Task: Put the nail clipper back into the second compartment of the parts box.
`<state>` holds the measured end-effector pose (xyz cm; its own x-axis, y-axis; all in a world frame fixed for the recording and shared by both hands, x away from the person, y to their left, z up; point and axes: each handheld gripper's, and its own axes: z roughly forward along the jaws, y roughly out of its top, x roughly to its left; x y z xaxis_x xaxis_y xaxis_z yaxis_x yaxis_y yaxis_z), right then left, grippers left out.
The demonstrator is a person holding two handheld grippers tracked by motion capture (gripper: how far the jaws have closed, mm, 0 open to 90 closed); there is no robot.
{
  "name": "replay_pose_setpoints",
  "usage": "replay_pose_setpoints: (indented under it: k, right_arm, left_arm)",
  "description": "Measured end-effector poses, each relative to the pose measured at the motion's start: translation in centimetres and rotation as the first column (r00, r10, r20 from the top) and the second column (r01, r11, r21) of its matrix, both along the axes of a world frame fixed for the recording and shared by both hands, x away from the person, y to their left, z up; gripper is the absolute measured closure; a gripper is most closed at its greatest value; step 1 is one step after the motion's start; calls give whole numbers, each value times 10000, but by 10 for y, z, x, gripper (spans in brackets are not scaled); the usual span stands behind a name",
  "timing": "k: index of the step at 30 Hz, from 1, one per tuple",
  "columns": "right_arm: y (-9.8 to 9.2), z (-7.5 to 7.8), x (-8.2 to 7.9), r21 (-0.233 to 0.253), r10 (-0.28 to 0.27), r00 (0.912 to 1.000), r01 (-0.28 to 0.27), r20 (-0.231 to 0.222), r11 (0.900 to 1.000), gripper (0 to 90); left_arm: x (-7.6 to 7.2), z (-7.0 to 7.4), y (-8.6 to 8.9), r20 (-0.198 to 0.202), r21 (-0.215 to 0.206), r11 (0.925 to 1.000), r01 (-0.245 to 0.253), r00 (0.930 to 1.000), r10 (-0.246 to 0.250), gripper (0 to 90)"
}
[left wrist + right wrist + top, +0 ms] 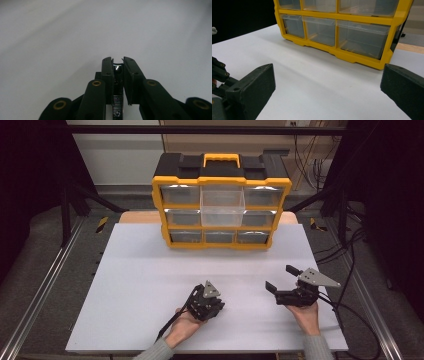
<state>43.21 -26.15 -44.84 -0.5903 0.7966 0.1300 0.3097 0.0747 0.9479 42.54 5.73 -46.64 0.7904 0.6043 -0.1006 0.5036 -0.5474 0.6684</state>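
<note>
My left gripper is held low over the white table top, near the front middle, pointing down. In the left gripper view its jaws stand almost together, and the left gripper is shut on a small shiny dark round thing. My right gripper hovers at the front right, open, with nothing between its fingers. In the right gripper view the right gripper faces a yellow and black drawer organizer.
The organizer stands at the back middle of the table with several clear drawers. Its top middle drawer sticks out toward me. Metal rails and cables run along both sides of the table. Part of the left gripper shows at the left edge.
</note>
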Motion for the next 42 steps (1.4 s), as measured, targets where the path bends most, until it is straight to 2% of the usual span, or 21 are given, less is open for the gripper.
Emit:
replay_pose_setpoints:
  k: [18, 42]
  right_arm:
    - [0, 0, 0, 11, 26, 10000, -26, -15, 10000, 3]
    - [0, 0, 0, 16, 65, 10000, -65, 3, 10000, 3]
  left_arm:
    - [1, 15, 12, 212, -356, 9994, -19, 9998, 27, 791]
    - [9, 43, 41, 634, -1005, 9938, -483, 9965, 549, 791]
